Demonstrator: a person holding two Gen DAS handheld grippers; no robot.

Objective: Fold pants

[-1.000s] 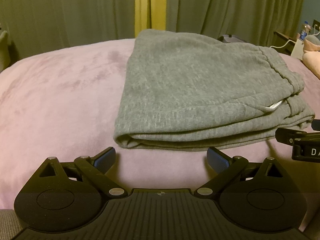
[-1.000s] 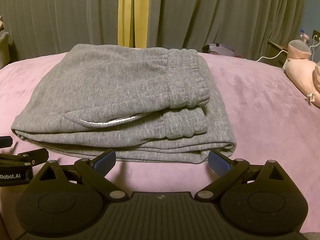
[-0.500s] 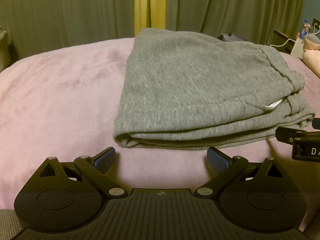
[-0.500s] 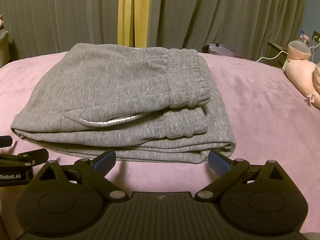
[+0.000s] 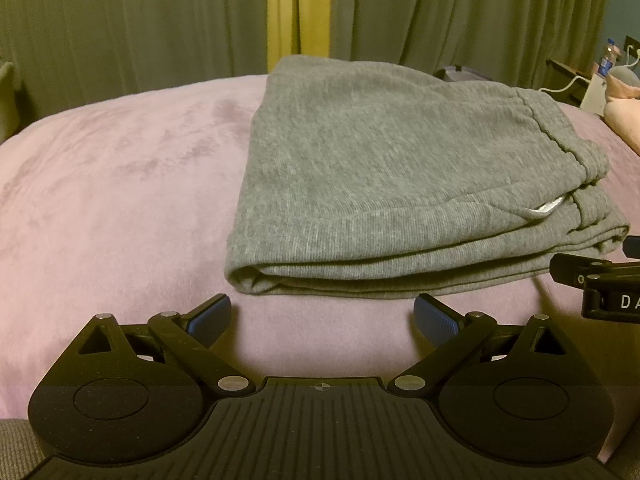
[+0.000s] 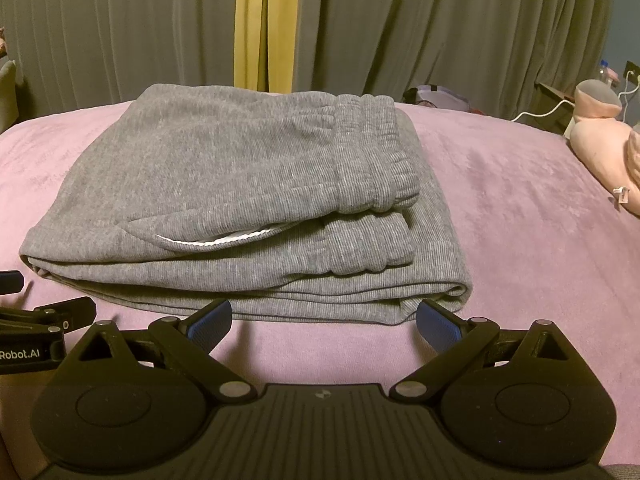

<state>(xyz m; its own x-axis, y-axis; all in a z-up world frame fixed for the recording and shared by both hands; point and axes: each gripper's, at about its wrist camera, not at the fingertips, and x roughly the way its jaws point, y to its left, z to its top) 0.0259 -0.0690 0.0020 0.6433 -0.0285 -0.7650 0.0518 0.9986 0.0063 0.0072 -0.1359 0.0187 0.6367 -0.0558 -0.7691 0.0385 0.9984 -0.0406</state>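
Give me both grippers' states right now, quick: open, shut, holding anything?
Left gripper: open, empty, just short of the folded grey knit sweatpants.
Right gripper: open, empty, at the near edge of the same pants.

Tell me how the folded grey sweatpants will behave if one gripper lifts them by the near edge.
The grey sweatpants look like soft, thick knit, so they would probably sag and droop. They lie in several loose layers, so lifting one edge would likely unfold the stack. On the plush pink blanket, a push would probably bunch them rather than slide them.
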